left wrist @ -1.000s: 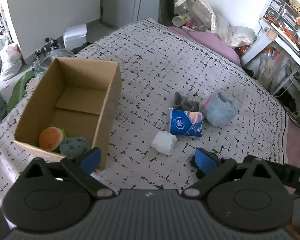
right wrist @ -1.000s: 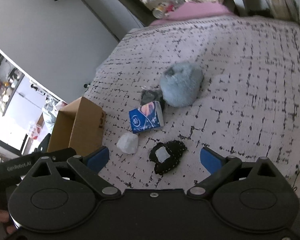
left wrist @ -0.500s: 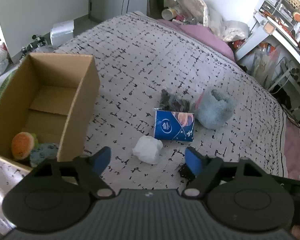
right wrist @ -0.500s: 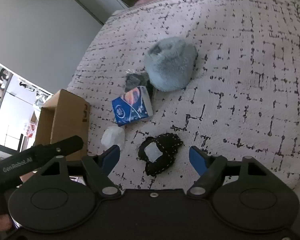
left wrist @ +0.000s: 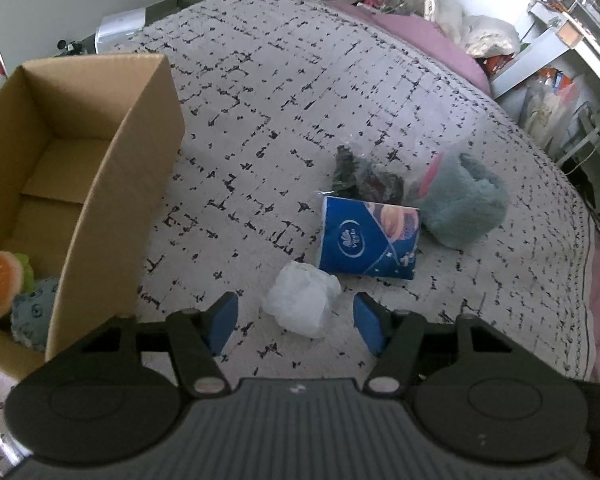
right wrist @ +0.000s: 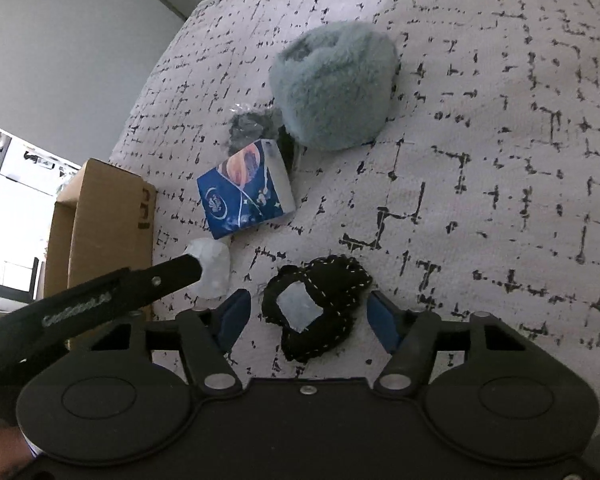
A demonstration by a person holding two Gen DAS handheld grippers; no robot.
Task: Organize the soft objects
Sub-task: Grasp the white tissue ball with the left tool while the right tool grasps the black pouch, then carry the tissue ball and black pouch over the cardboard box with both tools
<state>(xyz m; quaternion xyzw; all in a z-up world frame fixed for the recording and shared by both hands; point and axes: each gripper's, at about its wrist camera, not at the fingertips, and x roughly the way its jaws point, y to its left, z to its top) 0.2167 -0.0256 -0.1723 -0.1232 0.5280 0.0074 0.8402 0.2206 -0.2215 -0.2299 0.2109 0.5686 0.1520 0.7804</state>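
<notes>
Two grippers work over a bed with a black-and-white patterned cover (left wrist: 284, 92). The left gripper (left wrist: 294, 320) has its jaws spread wide on either side of one white crumpled wad (left wrist: 302, 300), which lies on the cover between the blue pads without being gripped. The right gripper (right wrist: 308, 316) is likewise spread wide, flanking one black pouch with white stitching (right wrist: 316, 306) that rests loose on the cover. Just beyond the wad lies one blue tissue pack (left wrist: 368, 236), then one dark bundle in clear wrap (left wrist: 364, 178) touching it, and one fluffy grey-blue thing (left wrist: 460, 204) beside that. To the left stands one open cardboard box (left wrist: 112, 184) holding two soft toys, one orange (left wrist: 0, 280) and one blue-grey (left wrist: 34, 308). Compared with half a second ago, both grippers have come closer: the wad and the pouch now sit between the pads instead of ahead of them.
</notes>
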